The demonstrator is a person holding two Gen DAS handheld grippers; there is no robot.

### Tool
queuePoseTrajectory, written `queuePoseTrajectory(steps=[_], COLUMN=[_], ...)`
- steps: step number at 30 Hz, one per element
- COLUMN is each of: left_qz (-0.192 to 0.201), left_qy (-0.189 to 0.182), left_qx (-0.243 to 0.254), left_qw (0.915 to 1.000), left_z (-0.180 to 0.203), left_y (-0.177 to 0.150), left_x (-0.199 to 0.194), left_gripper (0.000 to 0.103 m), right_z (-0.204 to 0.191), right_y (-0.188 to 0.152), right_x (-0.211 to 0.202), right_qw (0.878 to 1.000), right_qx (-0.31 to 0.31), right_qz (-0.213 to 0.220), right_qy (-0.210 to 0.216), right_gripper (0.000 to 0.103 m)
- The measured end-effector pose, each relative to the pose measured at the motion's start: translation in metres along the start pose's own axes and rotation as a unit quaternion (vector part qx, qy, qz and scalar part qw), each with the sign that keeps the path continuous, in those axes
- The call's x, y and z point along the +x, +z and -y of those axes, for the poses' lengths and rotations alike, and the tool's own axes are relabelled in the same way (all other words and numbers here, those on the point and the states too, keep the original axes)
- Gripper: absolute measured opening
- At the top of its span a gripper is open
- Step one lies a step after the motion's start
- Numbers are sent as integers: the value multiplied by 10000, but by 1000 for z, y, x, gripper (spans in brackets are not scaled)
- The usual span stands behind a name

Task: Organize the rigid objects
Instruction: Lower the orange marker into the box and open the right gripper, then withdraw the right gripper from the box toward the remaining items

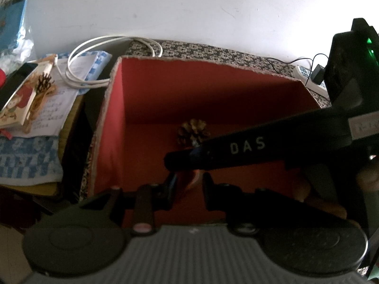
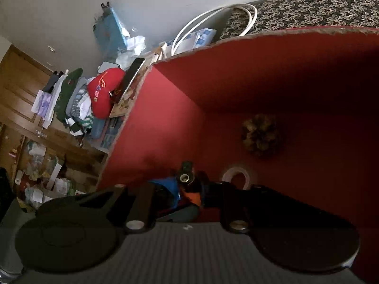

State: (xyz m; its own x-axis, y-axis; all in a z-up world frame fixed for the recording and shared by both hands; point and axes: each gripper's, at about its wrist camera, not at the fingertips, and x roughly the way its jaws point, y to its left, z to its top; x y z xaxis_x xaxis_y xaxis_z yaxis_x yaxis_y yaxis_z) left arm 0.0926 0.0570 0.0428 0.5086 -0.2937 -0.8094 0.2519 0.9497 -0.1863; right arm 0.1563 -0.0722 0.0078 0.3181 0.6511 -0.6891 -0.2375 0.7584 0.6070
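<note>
Red card lined the box point(image 1: 151, 108), and on its floor a pine cone point(image 1: 193, 131) lay near the back wall, with a roll of clear tape point(image 2: 235, 176) flat on the floor a little nearer the front. The right claw point(image 2: 189, 189) was down inside the box, its fingers closed on a small dark thing with blue and orange parts point(image 2: 187, 184) that I could not make out clearly. The left claw point(image 1: 188, 184) hung over the front of the box with a gap between its fingers and nothing gripped between them. Beyond the box's left wall, a white cable point(image 1: 94, 54) coiled over papers point(image 1: 54, 104), beside a picture book point(image 1: 17, 99) and a red cushion point(image 2: 104, 90).
</note>
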Motion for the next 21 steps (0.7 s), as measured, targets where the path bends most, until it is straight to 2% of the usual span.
queuePoseTrajectory(steps=[5,6,7,10,14,16,18,21], left_qz=[19,24,27,63,77,159,267,426], left_qy=[12,28,52,102,128,142,164,482], left_qx=[36,52,91,85,140,209,307,464], left_qw=[10000,10000,9999,9999,9998,9996,9990,9968], left_z=[-2,-1,1,2,5,8,13,23], left_y=[0,0,-1,-1,-1,-1,0,-1], left_x=[0,0,1,1,-1,-7,-15,-27], left_gripper=[22,31,35,38,40,51,57,60], right_z=[1,1,2,1,2,1,1,0], right_y=[-1,-1,-2,-4,-9,-13,-17,-25], right_x=[-1,-2,-2,-5,-14,-23,-35,-61], right_qw=[9999,9999,9998,9996,9979,9957,9932,9868], right_qx=[76,102,121,157,216,191,193,380], right_qz=[68,95,121,237,578,801,1013,1411], right_qy=[81,77,49,-19,-177,-414,-548,-698], right_gripper=[6,6,6,6,7,8,8,8])
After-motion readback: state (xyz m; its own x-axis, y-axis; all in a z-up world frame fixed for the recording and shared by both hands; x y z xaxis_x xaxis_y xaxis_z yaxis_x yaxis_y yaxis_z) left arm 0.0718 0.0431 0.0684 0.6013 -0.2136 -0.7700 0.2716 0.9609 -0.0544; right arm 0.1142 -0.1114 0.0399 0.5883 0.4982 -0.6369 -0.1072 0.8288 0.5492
